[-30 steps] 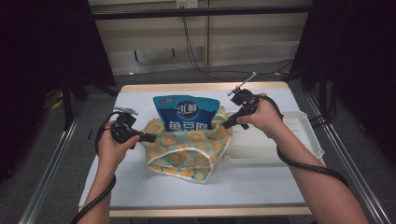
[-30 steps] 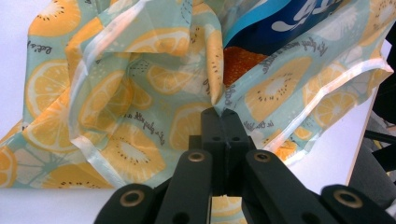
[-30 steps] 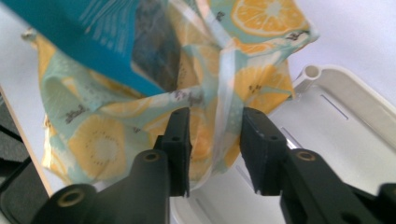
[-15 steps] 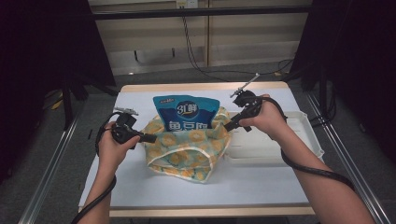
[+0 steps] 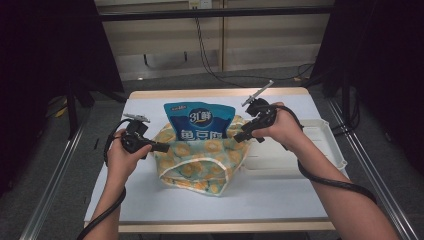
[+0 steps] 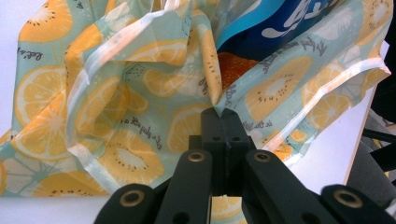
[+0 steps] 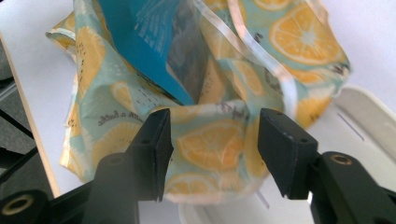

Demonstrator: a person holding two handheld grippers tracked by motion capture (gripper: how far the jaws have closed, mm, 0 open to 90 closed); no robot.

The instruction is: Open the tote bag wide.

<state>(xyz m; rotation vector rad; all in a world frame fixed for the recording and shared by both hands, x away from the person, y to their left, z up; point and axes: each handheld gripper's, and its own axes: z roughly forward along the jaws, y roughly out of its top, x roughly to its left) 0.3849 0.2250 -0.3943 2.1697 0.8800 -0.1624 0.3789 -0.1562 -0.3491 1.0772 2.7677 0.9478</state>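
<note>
White table (image 5: 280, 200) fills the middle of a dim room, and on it sits the lemon-print bag (image 5: 202, 162), mouth up, slumped and crinkled, its clear trim catching the light. Standing in it, the blue snack pouch (image 5: 200, 122) pokes well above the rim. Just right of the bag lies a white tray (image 5: 325, 150). Left gripper (image 5: 157, 146) has its fingers clamped tight on the bag's left edge. Right gripper (image 7: 212, 140) sits at the bag's right rim and its fingers have just been opening; the fabric lies between them, unpinched. The next move looks like the right hand's, which sits nearest the pouch.
</note>
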